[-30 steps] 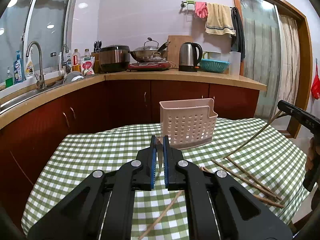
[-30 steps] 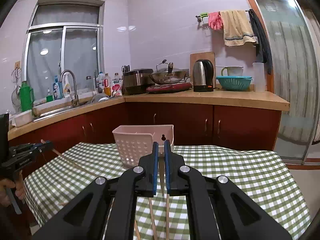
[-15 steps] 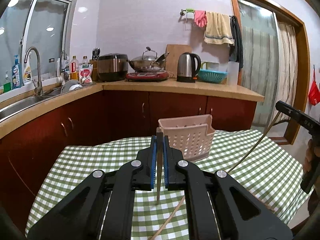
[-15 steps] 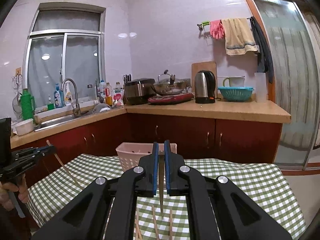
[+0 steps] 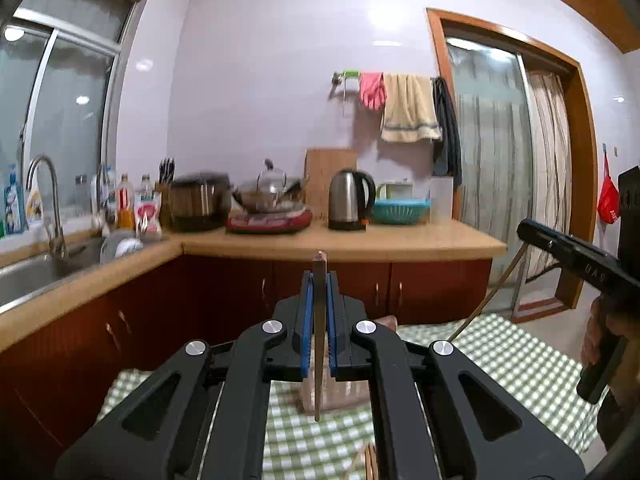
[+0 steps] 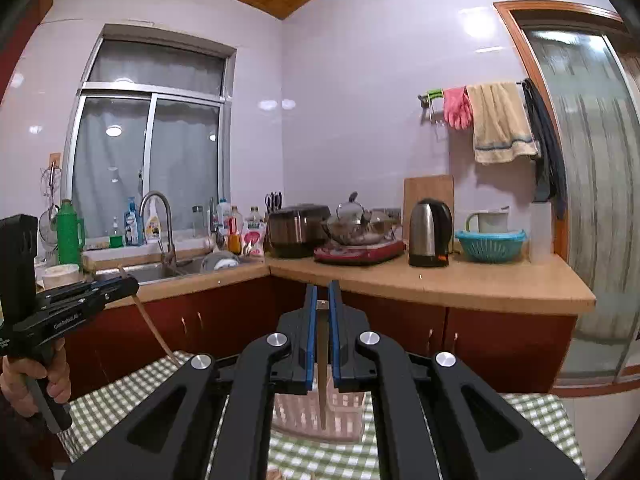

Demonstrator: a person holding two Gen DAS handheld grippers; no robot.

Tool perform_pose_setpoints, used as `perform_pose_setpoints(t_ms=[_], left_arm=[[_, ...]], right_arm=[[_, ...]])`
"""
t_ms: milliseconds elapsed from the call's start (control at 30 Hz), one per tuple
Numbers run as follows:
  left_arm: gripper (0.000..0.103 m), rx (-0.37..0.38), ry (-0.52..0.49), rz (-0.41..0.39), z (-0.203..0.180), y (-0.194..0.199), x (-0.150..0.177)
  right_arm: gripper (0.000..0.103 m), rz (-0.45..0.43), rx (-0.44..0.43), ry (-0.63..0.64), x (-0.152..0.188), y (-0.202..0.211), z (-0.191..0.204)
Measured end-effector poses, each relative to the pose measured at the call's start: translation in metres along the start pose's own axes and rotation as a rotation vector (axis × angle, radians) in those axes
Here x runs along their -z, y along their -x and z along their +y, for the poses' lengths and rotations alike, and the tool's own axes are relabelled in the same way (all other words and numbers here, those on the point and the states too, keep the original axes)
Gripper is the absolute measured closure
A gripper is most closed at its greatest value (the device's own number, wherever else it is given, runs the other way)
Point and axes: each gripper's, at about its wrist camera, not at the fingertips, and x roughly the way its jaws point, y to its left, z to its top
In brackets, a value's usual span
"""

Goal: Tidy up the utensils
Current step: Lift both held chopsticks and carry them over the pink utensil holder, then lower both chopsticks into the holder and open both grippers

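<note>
My left gripper (image 5: 319, 280) is shut on a wooden chopstick (image 5: 319, 360) that hangs nearly upright between the blue pads. Its lower tip is over the pink slotted basket (image 5: 340, 396), mostly hidden behind the jaws. My right gripper (image 6: 322, 290) is shut on another chopstick (image 6: 322, 392), also upright, with its tip over the same basket (image 6: 344, 412). The right gripper shows in the left wrist view (image 5: 524, 229) with its chopstick (image 5: 486, 300) slanting down. The left gripper shows in the right wrist view (image 6: 134, 285) with its chopstick (image 6: 154, 328).
The basket stands on a table with a green checked cloth (image 5: 520, 364). More chopsticks (image 5: 370, 462) lie on the cloth at the near edge. A wooden counter (image 6: 460, 284) with red cabinets, a kettle (image 6: 430, 232), cookers and a sink (image 6: 160, 270) runs behind.
Both grippers have risen and tilted up, each lifting its chopstick off the cloth. The basket has dropped low in both views, now mostly behind the jaws.
</note>
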Motion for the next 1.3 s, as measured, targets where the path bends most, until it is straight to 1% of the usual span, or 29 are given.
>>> perform_pose_setpoints(t_ms=[100, 233, 400, 500, 700, 800, 967, 1033, 1067, 1100, 1167, 1200, 1233, 1267, 1300], left_arm=[[0.096, -0.003, 0.001, -0.037, -0.001, -0.012, -0.016], [0.096, -0.013, 0.021, -0.075, 0.001, -0.040, -0.034], [0.096, -0.007, 0.027, -0.076, -0.004, -0.076, -0.038], [0.096, -0.012, 0.019, -0.045, -0.006, -0.096, -0.025], [0.096, -0.023, 0.055, 0.037, 0.004, -0.131, 0.009], [0.097, -0.030, 0.062, 0.085, 0.008, -0.147, 0.029], [0.096, -0.028, 0.074, 0.141, 0.013, -0.161, 0.051], [0.092, -0.030, 0.078, 0.149, 0.014, -0.162, 0.057], [0.084, -0.033, 0.075, 0.152, 0.014, -0.162, 0.058], [0.073, -0.038, 0.072, 0.152, 0.014, -0.161, 0.060], [0.061, -0.039, 0.078, 0.152, 0.014, -0.161, 0.062], [0.057, -0.040, 0.082, 0.152, 0.014, -0.159, 0.063], [0.055, -0.041, 0.083, 0.154, 0.014, -0.159, 0.062], [0.052, -0.041, 0.083, 0.154, 0.014, -0.159, 0.063], [0.048, -0.041, 0.083, 0.154, 0.014, -0.158, 0.062]], right_arm=[[0.097, -0.018, -0.001, 0.010, -0.010, -0.013, -0.004], [0.097, -0.022, -0.001, 0.015, -0.015, -0.034, -0.009], [0.097, 0.009, 0.002, 0.009, -0.009, -0.069, -0.019], [0.097, 0.050, 0.000, -0.017, 0.005, -0.091, -0.026], [0.097, 0.124, -0.009, -0.065, 0.042, -0.121, -0.034], [0.097, 0.154, -0.009, -0.076, 0.054, -0.130, -0.036], [0.097, 0.192, -0.009, -0.083, 0.071, -0.135, -0.034], [0.096, 0.187, -0.006, -0.085, 0.071, -0.134, -0.035], [0.096, 0.189, -0.003, -0.083, 0.071, -0.134, -0.034], [0.096, 0.190, -0.001, -0.083, 0.070, -0.133, -0.034], [0.095, 0.193, 0.001, -0.080, 0.070, -0.134, -0.035], [0.093, 0.193, 0.008, -0.074, 0.070, -0.133, -0.035], [0.087, 0.193, 0.012, -0.071, 0.069, -0.133, -0.035], [0.076, 0.192, 0.015, -0.070, 0.069, -0.132, -0.035], [0.071, 0.188, 0.018, -0.072, 0.069, -0.130, -0.035]])
